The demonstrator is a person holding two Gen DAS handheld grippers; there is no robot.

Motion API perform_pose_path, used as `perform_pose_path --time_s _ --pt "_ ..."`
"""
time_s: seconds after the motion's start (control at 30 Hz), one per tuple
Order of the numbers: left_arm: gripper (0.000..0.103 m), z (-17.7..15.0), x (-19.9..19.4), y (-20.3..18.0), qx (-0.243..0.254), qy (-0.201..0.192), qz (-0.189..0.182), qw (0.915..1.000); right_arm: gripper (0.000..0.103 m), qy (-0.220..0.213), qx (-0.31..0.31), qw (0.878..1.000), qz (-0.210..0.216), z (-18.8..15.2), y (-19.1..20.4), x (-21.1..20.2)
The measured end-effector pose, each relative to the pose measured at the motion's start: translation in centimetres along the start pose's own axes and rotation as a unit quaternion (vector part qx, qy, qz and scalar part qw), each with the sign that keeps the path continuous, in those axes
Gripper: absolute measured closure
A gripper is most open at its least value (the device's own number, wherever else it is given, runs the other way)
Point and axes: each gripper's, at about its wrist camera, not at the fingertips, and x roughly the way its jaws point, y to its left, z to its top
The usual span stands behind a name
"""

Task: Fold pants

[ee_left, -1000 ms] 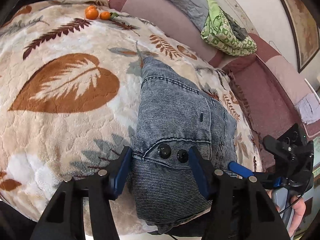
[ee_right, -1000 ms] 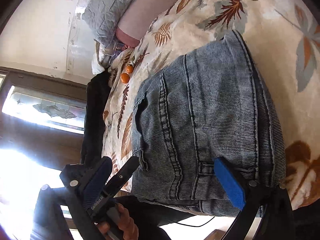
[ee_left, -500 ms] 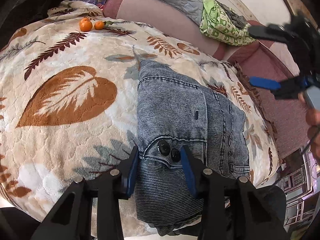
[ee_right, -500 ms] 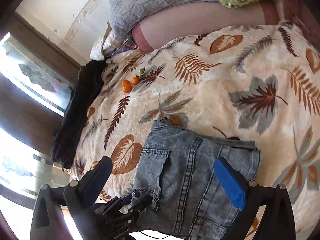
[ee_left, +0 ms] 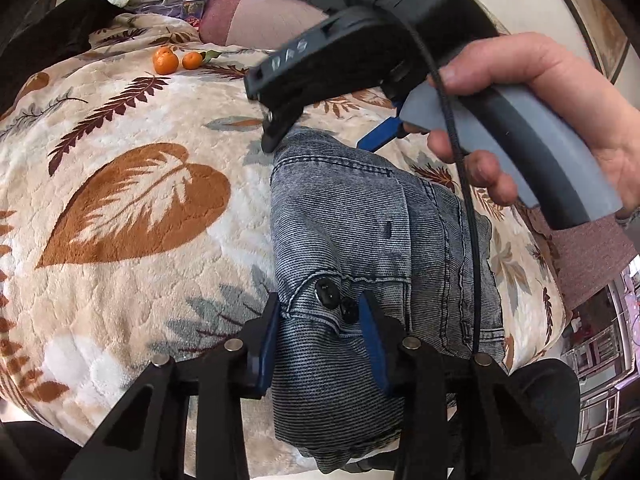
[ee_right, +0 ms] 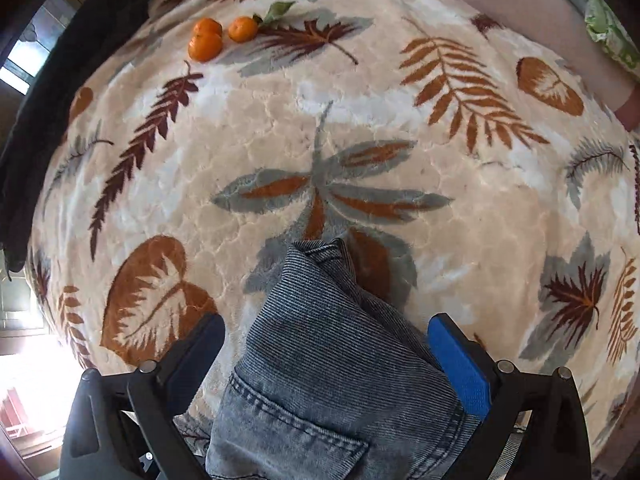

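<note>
Grey-blue denim pants [ee_left: 360,240] lie folded into a compact bundle on a leaf-patterned blanket [ee_left: 120,200]. My left gripper [ee_left: 320,320] is at the near end, its blue pads closing on the waistband by two black buttons [ee_left: 336,300], with a gap still between pads. My right gripper [ee_right: 324,344] is open and straddles the far end of the pants [ee_right: 328,360], pads on either side, not pinching. In the left wrist view the right gripper's body [ee_left: 360,52] and the hand [ee_left: 540,112] holding it hang over the far end.
Three small oranges [ee_right: 218,36] lie at the blanket's far side, also in the left wrist view [ee_left: 176,60]. A dark garment [ee_right: 48,92] lies along the left edge. Pillows and a green cloth [ee_right: 608,36] sit at the back.
My right gripper swung from the near right side over to the far end of the pants and now straddles it. My left gripper's pads have narrowed around the buttoned waistband.
</note>
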Motion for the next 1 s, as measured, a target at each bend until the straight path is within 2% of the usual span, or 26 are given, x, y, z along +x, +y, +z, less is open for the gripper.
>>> perform_pose_path --time_s 0.03,0.07,0.1,0.13,0.2,0.33,0.43,0.5,0.57,0.6,0.67,0.73,0.77,0.8,0.83,0.93,1.0 --pt "0.063 0.0 0.1 0.0 0.000 0.000 0.001 1.0000 0.020 0.014 -0.004 1.000 -0.014 0.0 0.1 0.9" --pt "0.063 0.1 0.1 0.0 -0.001 0.001 0.003 1.0000 0.037 0.030 -0.002 1.000 -0.001 -0.1 0.1 1.8" --pt "0.063 0.1 0.1 -0.1 -0.003 0.000 0.002 1.0000 0.049 0.023 -0.002 1.000 0.000 -0.2 0.2 1.9" --pt "0.064 0.1 0.0 -0.1 -0.003 -0.001 0.001 1.0000 0.056 0.016 -0.013 1.000 -0.003 -0.3 0.6 1.6" --pt "0.064 0.0 -0.2 -0.4 0.005 -0.005 0.006 1.0000 0.066 -0.004 -0.022 1.000 -0.004 -0.7 1.1 0.3" --pt "0.068 -0.3 -1.1 -1.9 0.036 -0.032 0.023 0.9986 0.082 -0.085 -0.030 0.996 -0.001 -2.0 1.3 -4.3" --pt "0.071 -0.7 -1.8 -2.6 0.043 -0.048 0.030 0.9975 0.084 -0.118 -0.035 0.992 0.013 -2.6 1.6 -6.0" --pt "0.071 -0.8 -1.7 -2.6 0.042 -0.050 0.039 0.9971 0.087 -0.141 -0.035 0.988 0.054 -1.8 2.0 -6.4" --pt "0.068 -1.0 -0.9 -2.6 0.038 -0.039 0.056 0.9970 0.087 -0.183 -0.037 0.978 0.092 -1.3 2.4 -6.2" --pt "0.065 -1.1 -0.5 -2.2 0.027 -0.032 0.060 0.9973 0.085 -0.183 -0.039 0.978 0.096 -1.0 2.6 -5.7" --pt "0.060 -1.1 -1.0 -0.9 -0.015 -0.031 0.032 0.9989 0.074 -0.161 -0.001 0.983 0.084 -0.6 1.7 -5.0" --pt "0.048 -0.9 -1.9 0.3 -0.036 -0.023 0.010 0.9990 0.059 -0.174 0.039 0.974 0.137 -2.0 -1.3 -6.1" --pt "0.045 -0.8 -2.7 0.8 -0.049 -0.025 -0.003 0.9985 0.051 -0.187 0.057 0.970 0.147 -3.4 -3.0 -7.2" --pt "0.038 -0.6 -3.5 1.4 -0.059 -0.032 -0.021 0.9975 0.034 -0.200 0.078 0.965 0.149 -5.0 -5.1 -8.3" --pt "0.031 -0.2 -4.4 1.8 -0.069 -0.043 -0.036 0.9960 0.021 -0.210 0.102 0.960 0.155 -6.8 -7.2 -9.3" --pt "0.024 1.5 -6.1 3.0 -0.091 -0.062 -0.055 0.9925 0.016 -0.206 0.167 0.943 0.202 -12.6 -13.5 -9.6" --pt "0.024 3.0 -5.6 3.8 -0.103 -0.048 -0.075 0.9907 0.016 -0.187 0.209 0.932 0.231 -16.4 -16.8 -8.0"
